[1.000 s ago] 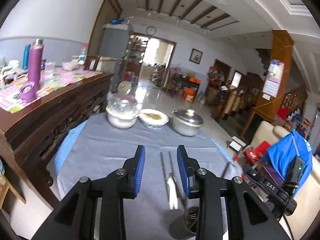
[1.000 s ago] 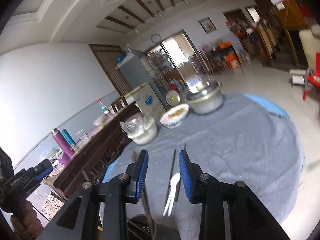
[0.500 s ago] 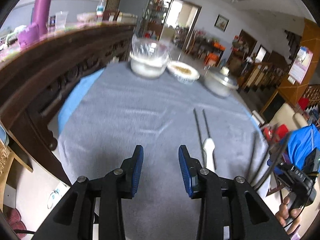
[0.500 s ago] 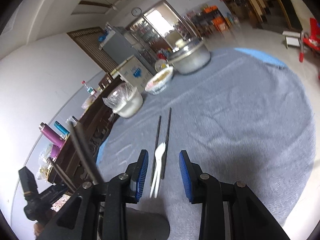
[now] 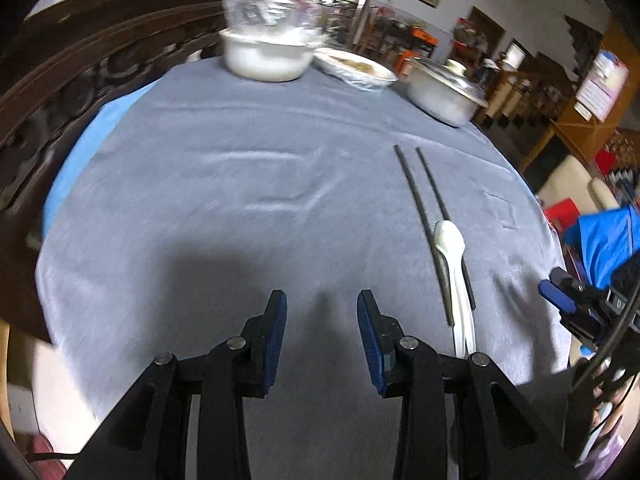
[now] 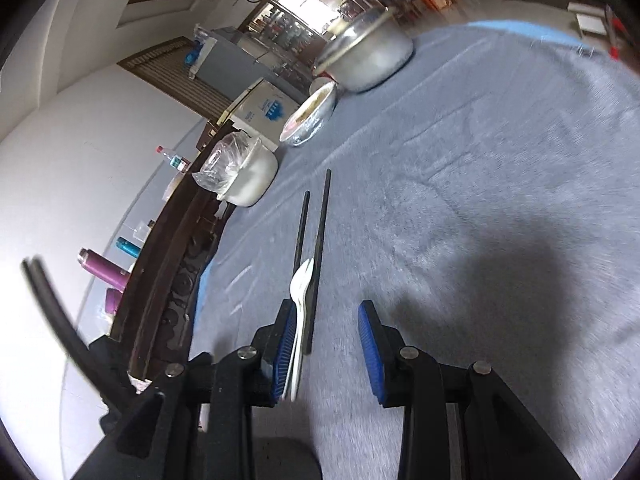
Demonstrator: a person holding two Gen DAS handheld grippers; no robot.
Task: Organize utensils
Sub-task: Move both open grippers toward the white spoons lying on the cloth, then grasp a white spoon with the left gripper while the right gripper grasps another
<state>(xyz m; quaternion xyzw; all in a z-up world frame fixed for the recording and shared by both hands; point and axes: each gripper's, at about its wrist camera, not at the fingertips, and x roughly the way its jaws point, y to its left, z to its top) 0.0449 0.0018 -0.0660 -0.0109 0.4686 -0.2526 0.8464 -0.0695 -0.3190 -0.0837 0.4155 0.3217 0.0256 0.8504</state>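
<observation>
A: Left wrist view first. Your left gripper (image 5: 320, 322) hung with its jaws apart and nothing between them, over bare grey tablecloth (image 5: 240, 184). The chopsticks (image 5: 426, 216) and white spoon (image 5: 454, 264) lay off to its right, long axes running away from you toward the lidded pot (image 5: 444, 94).

B: And which hand was nearer?

A: Right wrist view settles that. Your right gripper (image 6: 328, 344) was also spread and empty, yet the spoon (image 6: 301, 300) sat just beside its left finger (image 6: 285, 344), the chopsticks (image 6: 316, 256) lying parallel to the fingers. Judging by that, a small shift left would straddle them. Only this view showed the purple flask (image 6: 105, 270); whether the spoon touched the pad, I couldn't tell.
</observation>
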